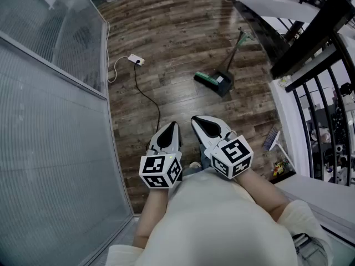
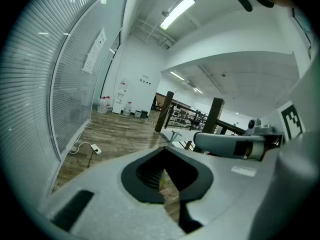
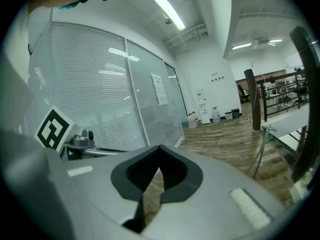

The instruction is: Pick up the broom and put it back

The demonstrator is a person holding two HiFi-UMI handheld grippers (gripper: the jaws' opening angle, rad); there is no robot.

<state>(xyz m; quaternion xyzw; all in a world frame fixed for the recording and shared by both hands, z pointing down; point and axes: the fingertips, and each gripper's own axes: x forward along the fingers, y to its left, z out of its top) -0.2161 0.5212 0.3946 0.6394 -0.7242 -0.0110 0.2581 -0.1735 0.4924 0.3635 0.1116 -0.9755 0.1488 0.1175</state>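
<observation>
Floor (image 1: pixel 166 32), dark wood planks, glass partition (image 1: pixel 50 121) along its left side.

Broom (image 1: pixel 206 79), green head, lies on the floor well ahead of the person, head resting against a dark dustpan (image 1: pixel 224 85), thin handle (image 1: pixel 233 53) slanting up toward the railing. Judged light and stiff; the bristle end is soft and gives no firm grip. Best hold: mid-handle, where the narrow round shaft may slip or swing.

Left tongs (image 1: pixel 173 126) and right tongs (image 1: pixel 197 121), both pressed together, pinching nothing, held near the body.

Power strip (image 1: pixel 136 60), white, with its cable trailing across the floor.
</observation>
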